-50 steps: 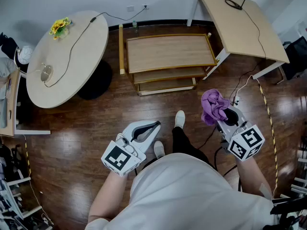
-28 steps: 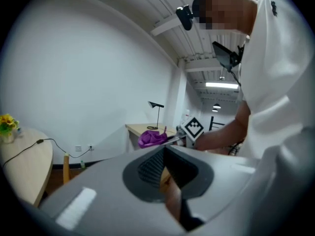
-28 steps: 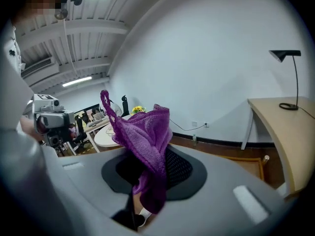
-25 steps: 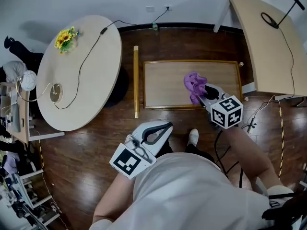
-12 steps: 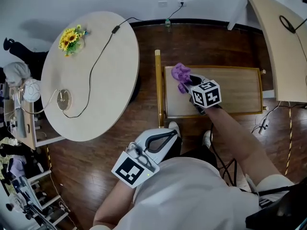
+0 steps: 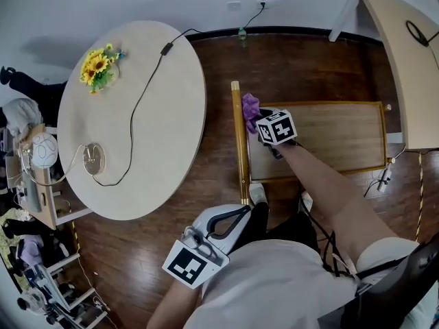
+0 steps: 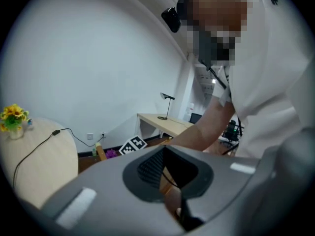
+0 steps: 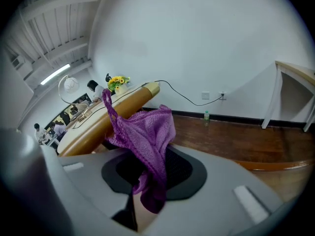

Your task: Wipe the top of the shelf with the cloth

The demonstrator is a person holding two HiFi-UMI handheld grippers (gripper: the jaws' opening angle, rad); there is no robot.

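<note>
The right tongs point(image 6: 260, 117) pinch a bunched purple cloth point(image 6: 250, 105) at the left end of the wooden shelf point(image 6: 329, 132) top, whose long axis runs left to right in the head view. The left tongs point(image 6: 236, 214) sit pressed together, empty.

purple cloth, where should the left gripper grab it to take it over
Grip the loose wad of the purple cloth that sticks out past the right gripper, probably from above on the round table side: that wad is free, while its tail is pinched in the jaws.
</note>
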